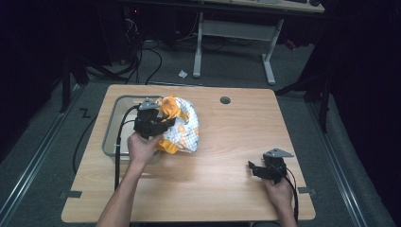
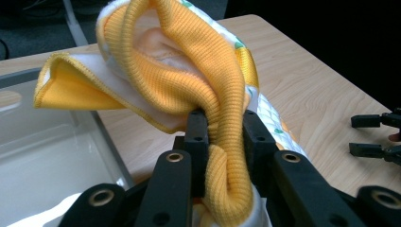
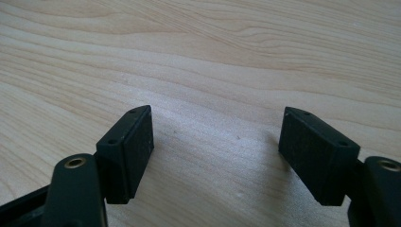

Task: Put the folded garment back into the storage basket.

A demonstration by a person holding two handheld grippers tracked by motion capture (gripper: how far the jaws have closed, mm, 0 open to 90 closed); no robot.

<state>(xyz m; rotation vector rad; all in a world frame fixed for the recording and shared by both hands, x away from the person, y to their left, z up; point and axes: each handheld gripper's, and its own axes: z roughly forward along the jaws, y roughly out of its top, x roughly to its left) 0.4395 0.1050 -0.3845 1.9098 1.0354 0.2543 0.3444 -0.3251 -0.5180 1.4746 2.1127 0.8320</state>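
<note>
High view: left claw (image 1: 158, 124) is seen clamped on a small yellow-and-white garment (image 1: 182, 125), held bunched at the right edge of a grey tray (image 1: 109, 135) on the bench (image 1: 213, 189), part of the cloth resting on the wood. Right claw (image 1: 255, 169) is parked low near the bench's right front, well apart from the cloth, nothing held. Garment is judged light, soft and limp, no fragility; sagging and folding are expected wherever it is unsupported. The garment's shape and how much of it lies under the hand cannot be made out

Left gripper view: a thick ribbed yellow cuff (image 2: 222, 123) is pinched between the two jaws, doubled over. The ribbing is judged the best hold, thick and not slippery; thin printed fabric (image 2: 272, 125) would slip more easily. White lining and a stitched yellow edge (image 2: 71, 78) hang over the tray wall (image 2: 106, 146). Lower cloth is cut off by the jaws; tray contents are washed out by glare

Right gripper view: jaws are spread wide over bare bench (image 3: 213, 56), nothing between them
</note>
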